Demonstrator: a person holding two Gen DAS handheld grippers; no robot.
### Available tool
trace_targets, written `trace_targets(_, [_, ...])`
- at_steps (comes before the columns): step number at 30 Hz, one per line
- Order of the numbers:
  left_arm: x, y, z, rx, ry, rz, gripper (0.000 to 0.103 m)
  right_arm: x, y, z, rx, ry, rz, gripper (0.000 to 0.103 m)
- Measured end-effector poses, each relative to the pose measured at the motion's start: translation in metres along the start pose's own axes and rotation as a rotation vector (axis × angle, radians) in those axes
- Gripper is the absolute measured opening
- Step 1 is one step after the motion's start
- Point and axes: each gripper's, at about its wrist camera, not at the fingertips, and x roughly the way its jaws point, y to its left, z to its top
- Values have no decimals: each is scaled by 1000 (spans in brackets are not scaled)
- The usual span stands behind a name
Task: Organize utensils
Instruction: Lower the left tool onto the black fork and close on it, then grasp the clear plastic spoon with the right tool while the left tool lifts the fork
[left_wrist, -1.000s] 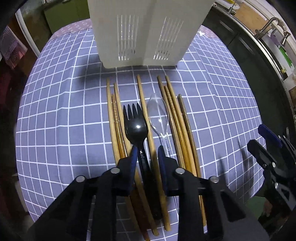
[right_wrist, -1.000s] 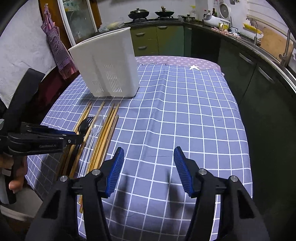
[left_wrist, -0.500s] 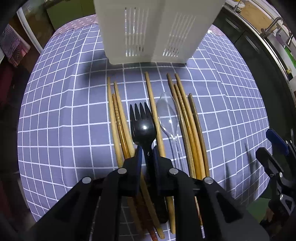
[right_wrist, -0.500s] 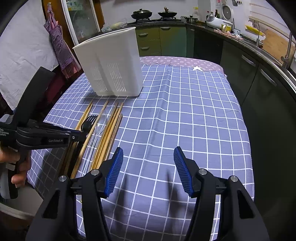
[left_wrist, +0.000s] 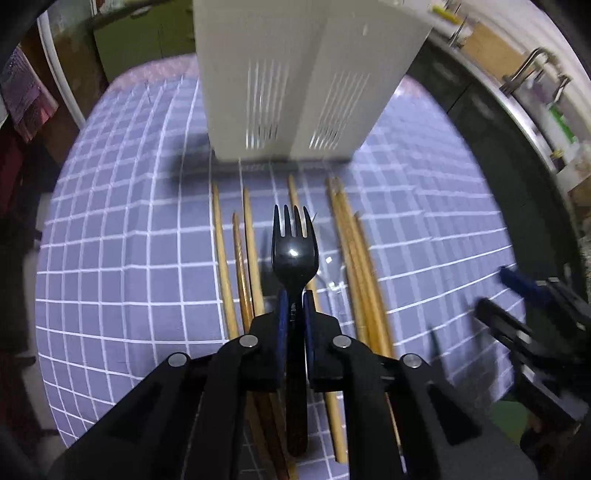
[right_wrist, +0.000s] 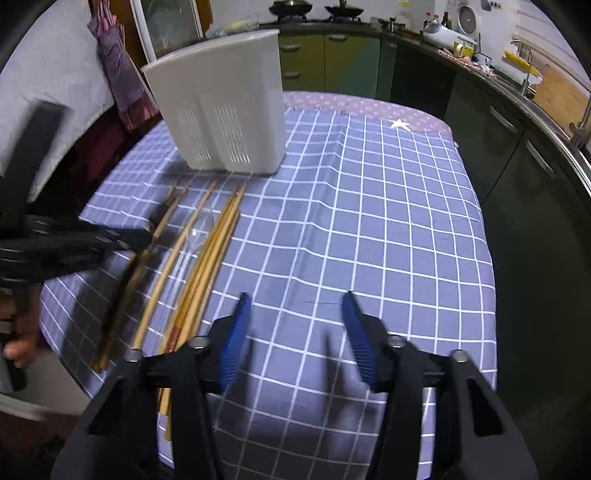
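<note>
Left gripper (left_wrist: 294, 308) now clamped on black fork (left_wrist: 293, 251), lifted off chopsticks (left_wrist: 356, 258) | right gripper (right_wrist: 295, 332) gaping, idle | I'm heading for white holder (left_wrist: 295, 74)

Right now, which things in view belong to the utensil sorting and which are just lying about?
Job:
- black plastic fork, shut in left gripper
- wooden chopsticks on checked cloth
- clear plastic spoon
- white slotted utensil holder
- right gripper, open, empty

Lying about:
- purple checked cloth on the wall
- pans on stove
</note>
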Motion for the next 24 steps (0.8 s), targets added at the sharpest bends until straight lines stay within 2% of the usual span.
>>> trace_targets(2, [-16, 0, -1, 5, -51, -21, 9, 4, 1, 5, 4, 29, 29, 39])
trace_targets(5, [-41, 0, -4, 7, -138, -31, 9, 10, 13, 16, 7, 83, 112, 36])
trace_targets(7, [-57, 5, -7, 10, -201, -25, 9, 17, 29, 25, -15, 120, 137, 36])
trace_targets(9, [-69, 14, -7, 19, -245, -13, 9, 26, 47, 35, -39, 157, 143, 29])
trace_targets(10, [-73, 15, -9, 22, -258, -9, 9, 32, 54, 39, -41, 179, 148, 22])
trace_targets(12, [-79, 21, -11, 29, -279, -6, 9, 45, 66, 45, -40, 228, 170, 20])
trace_targets(16, [-85, 26, -19, 32, -289, -12, 9, 67, 79, 57, -16, 289, 158, 20])
trace_targets(24, [-89, 39, -26, 32, -293, -21, 9, 90, 99, 64, -5, 326, 130, 18])
